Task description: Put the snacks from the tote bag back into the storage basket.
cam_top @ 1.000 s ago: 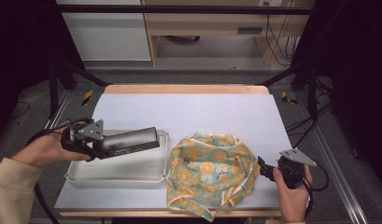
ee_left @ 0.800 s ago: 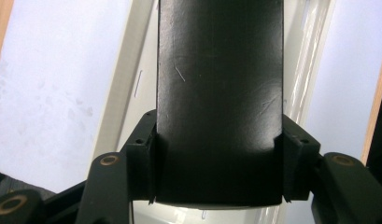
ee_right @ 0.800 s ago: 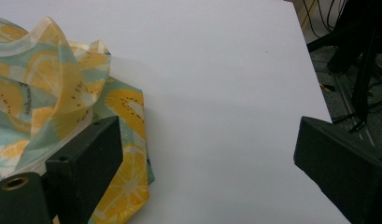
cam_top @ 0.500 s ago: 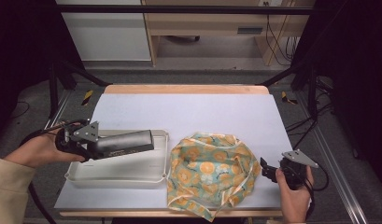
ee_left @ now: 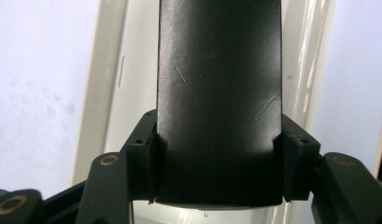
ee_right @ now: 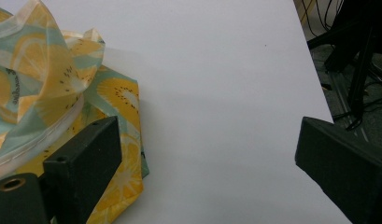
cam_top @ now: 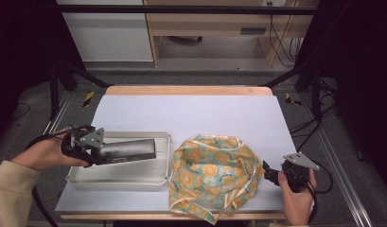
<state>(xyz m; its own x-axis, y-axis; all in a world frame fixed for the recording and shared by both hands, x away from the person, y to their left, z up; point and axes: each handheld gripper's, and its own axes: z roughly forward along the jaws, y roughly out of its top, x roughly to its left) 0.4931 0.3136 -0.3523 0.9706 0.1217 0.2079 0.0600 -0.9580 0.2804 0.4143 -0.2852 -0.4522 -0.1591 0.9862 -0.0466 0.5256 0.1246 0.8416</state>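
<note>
At the near edge of the table, the right gripper (cam_top: 270, 173) sits low in the person's hand just beside the right side of the cloth (cam_top: 214, 176), its jaws spread wide with nothing between them. In the right gripper view the left jaw lies over the cloth's yellow hem (ee_right: 118, 182) and the right jaw stands over bare table (ee_right: 226, 93). The cloth, printed with orange slices on pale green, lies crumpled in a mound near the front edge, right of centre, with one corner hanging past the wooden rim.

To the left, the left gripper (cam_top: 94, 152) is clamped on a black tube (cam_top: 127, 150), held level above the white tray (cam_top: 115, 180). In the left gripper view both pads press the sides of the tube (ee_left: 219, 93), with the tray's rim (ee_left: 93, 102) beneath it. The tray lies just beside the cloth, its right wall close to the cloth's left edge.

Beyond both, the far half of the table is bare
</note>
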